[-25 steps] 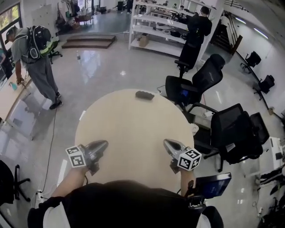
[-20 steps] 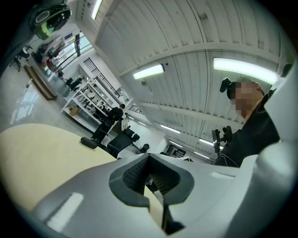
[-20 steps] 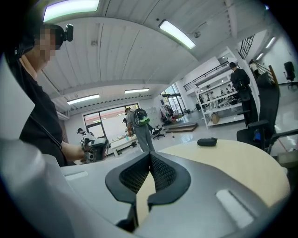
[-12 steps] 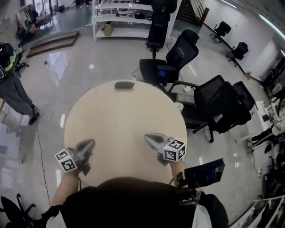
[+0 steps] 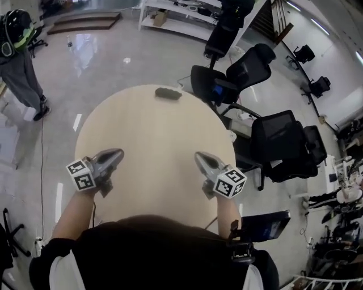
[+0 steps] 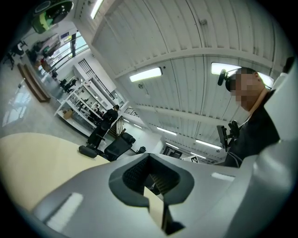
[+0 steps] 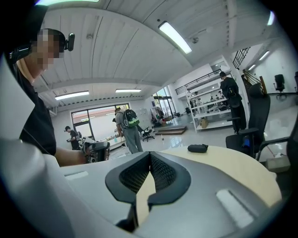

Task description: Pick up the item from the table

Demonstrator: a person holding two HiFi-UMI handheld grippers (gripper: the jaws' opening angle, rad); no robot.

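Note:
A small dark oblong item (image 5: 168, 93) lies at the far edge of the round beige table (image 5: 153, 141); it also shows as a dark lump in the left gripper view (image 6: 87, 151) and the right gripper view (image 7: 198, 148). My left gripper (image 5: 119, 153) hovers over the near left part of the table, shut and empty (image 6: 149, 156). My right gripper (image 5: 199, 156) hovers over the near right part, also shut with nothing in it (image 7: 150, 155). Both point toward the item from well short of it.
Black office chairs (image 5: 249, 68) crowd the table's far right side. White shelving (image 5: 181, 17) stands at the back with a person (image 5: 229, 17) beside it. Another person with a backpack (image 5: 20, 62) stands at the far left. A dark screen (image 5: 264, 226) hangs near my right hip.
The head view has swung, so the table and item sit differently in the frame. Both grippers have shifted a little over the near side of the table and stay shut.

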